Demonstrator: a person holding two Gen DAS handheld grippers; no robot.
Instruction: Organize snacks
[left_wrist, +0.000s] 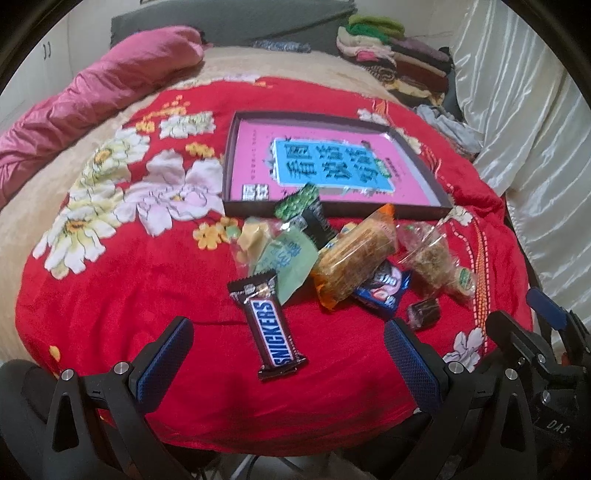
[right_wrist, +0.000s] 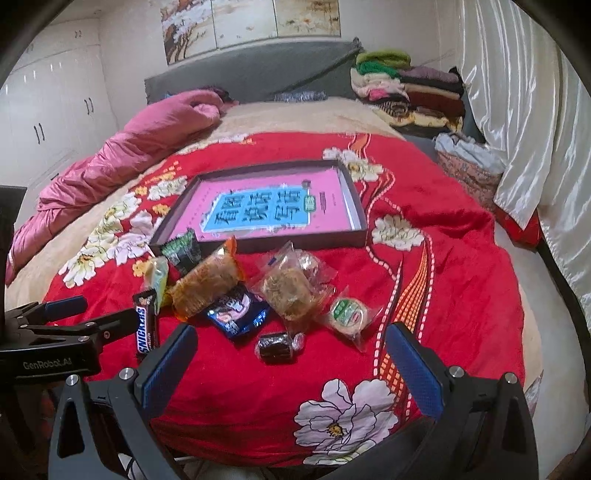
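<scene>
A pile of snacks lies on a red flowered blanket (left_wrist: 129, 295) in front of a shallow dark box (left_wrist: 243, 208) with a pink and blue lining. A Snickers bar (left_wrist: 271, 334) lies nearest, between the fingers of my open, empty left gripper (left_wrist: 288, 363). Behind it are an orange-wrapped cracker pack (left_wrist: 354, 258), a blue Oreo pack (left_wrist: 384, 290), a pale green packet (left_wrist: 291, 258) and a small dark candy (left_wrist: 424, 312). My right gripper (right_wrist: 291, 373) is open and empty, just short of the dark candy (right_wrist: 275, 347). A clear bag of pastry (right_wrist: 291, 288) and a round green-labelled cake (right_wrist: 347, 314) lie beyond.
A pink quilt (right_wrist: 122, 162) lies rolled along the bed's left side. Folded clothes (right_wrist: 410, 92) are stacked at the headboard's right. A shiny white curtain (right_wrist: 535, 147) hangs along the right. The other gripper's body (right_wrist: 55, 339) shows at the left of the right wrist view.
</scene>
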